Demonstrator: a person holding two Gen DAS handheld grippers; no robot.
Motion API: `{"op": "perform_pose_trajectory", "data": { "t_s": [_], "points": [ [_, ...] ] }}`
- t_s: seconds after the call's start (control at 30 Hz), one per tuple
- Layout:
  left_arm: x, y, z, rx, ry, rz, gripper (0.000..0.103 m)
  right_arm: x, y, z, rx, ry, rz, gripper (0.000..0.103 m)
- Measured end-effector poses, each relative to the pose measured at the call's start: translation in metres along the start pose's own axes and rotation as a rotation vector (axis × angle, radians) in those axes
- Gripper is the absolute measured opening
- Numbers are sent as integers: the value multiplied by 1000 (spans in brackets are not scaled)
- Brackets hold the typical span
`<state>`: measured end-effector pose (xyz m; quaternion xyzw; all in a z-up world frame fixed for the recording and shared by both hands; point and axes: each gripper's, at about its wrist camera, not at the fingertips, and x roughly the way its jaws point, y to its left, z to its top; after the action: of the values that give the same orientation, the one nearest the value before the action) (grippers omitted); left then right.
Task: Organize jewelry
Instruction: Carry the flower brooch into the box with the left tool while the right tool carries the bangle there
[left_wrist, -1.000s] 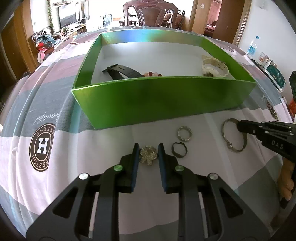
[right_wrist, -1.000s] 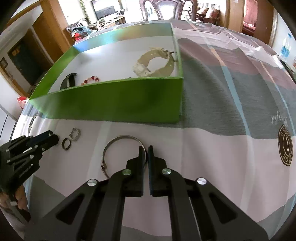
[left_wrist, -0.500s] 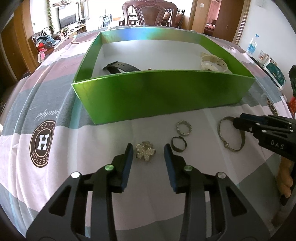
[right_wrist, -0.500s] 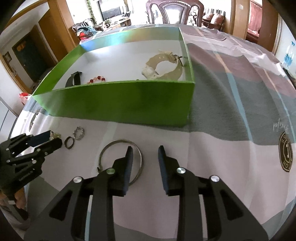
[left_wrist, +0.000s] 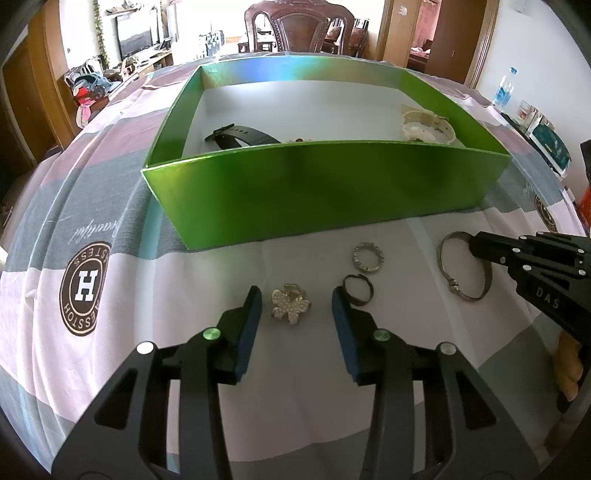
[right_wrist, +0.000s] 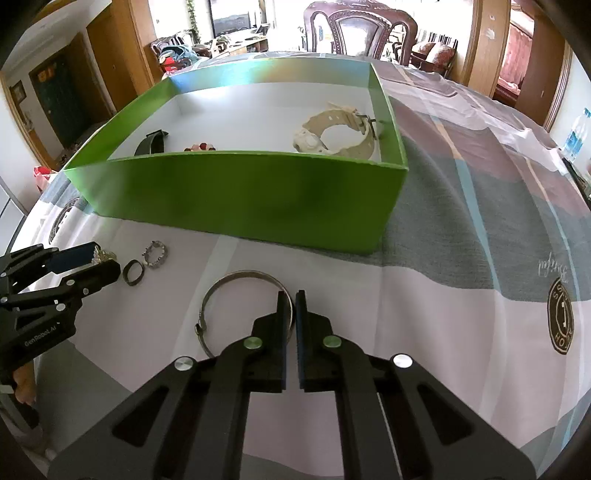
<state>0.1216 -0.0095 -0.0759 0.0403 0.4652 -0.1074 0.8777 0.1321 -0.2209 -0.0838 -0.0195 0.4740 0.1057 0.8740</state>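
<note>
**Q:** Where does the flower brooch lie?

**A:** On the cloth, squarely between the spread jaws of the left gripper, in front of the green box.

**Q:** And to the right?

**A:** The right gripper pinches the rim of the bangle, jaws pressed nearly together, the hoop lying flat to their left.

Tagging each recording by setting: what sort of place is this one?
Most likely a home dining or living room. The work surface is a table under a striped cloth, a carved wooden dining chair stands behind it, and a television sits on a low cabinet at the back left.
</note>
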Motion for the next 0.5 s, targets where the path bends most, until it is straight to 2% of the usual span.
{"op": "perform_pose_trajectory", "data": {
  "t_s": [0.03, 0.13, 0.33, 0.5],
  "points": [
    [0, 0, 0, 2, -1, 1, 39, 0, 0, 0, -2, -1, -1, 5],
    [-1, 1, 1, -3, -1, 1, 21, 0, 1, 0, -5, 0, -2, 5],
    [-16, 1, 3, -2, -35, -15, 21, -11, 0, 2, 11, -8, 18, 5],
    [-55, -4, 14, 42, -133, -28, 21, -34, 1, 8, 12, -4, 101, 5]
  ]
}}
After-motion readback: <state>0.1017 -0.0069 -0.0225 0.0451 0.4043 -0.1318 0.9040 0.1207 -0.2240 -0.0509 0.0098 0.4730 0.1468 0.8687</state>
